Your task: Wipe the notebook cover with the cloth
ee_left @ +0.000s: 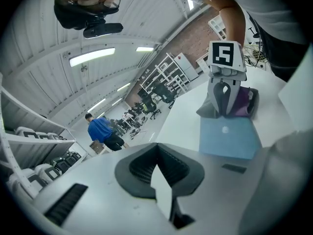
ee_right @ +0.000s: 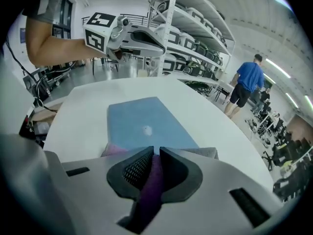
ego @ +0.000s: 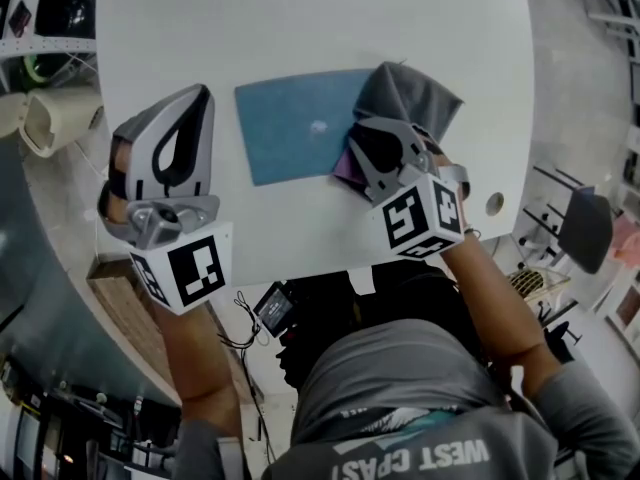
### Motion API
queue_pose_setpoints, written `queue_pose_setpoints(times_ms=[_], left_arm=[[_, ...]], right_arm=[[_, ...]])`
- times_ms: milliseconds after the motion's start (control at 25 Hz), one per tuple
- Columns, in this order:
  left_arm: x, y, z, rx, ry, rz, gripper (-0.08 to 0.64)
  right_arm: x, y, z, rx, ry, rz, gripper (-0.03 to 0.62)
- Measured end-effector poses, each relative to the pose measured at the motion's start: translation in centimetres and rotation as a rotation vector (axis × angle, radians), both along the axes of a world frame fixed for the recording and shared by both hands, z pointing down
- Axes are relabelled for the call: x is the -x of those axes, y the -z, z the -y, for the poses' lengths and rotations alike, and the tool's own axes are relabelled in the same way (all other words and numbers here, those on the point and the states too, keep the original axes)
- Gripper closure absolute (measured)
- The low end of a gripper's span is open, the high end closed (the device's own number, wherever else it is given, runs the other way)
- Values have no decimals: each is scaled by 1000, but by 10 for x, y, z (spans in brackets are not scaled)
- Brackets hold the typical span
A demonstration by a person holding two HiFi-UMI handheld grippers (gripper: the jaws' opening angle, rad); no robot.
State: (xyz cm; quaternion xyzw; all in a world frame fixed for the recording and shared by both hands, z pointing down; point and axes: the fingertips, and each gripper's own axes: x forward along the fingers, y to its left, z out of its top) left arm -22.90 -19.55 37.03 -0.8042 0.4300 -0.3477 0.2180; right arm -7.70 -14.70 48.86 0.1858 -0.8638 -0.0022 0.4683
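Observation:
A blue notebook (ego: pixel 295 128) lies flat in the middle of the white table (ego: pixel 160 28). At its right end sits a bunched cloth (ego: pixel 412 93), grey on top and purple underneath. My right gripper (ego: pixel 362 138) is shut on that cloth at the notebook's right edge. In the right gripper view a purple fold of the cloth (ee_right: pixel 152 185) is pinched between the pads, with the notebook (ee_right: pixel 144 124) just ahead. My left gripper (ego: pixel 203 93) hovers over bare table left of the notebook, its jaws together and holding nothing. The left gripper view shows the notebook (ee_left: pixel 227 138) and the right gripper (ee_left: pixel 224 99) beyond it.
A round cable hole (ego: pixel 494 204) sits in the table near its right edge. A dark office chair (ego: pixel 585 228) stands to the right of the table and a wooden crate (ego: pixel 125 303) to the left. A person in a blue shirt (ee_right: pixel 248 80) stands far off by shelving.

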Motion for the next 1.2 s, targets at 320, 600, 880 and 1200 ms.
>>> queue_pose_setpoints(times_ms=[320,600,880,1200], left_arm=[[14,-1,-1,12,27,29,558],[23,-4,-6,21,46,30,558],[10,-1,3,16,16,28,558],[-9,1,8,16,-13,20,558]], right_arm=[[106,-3,-19,12,194,72,531],[143,-4,-31,28,269,116,531],[54,-4,0,26,68,66,531],[12,-2,17,2,-3,4,532]])
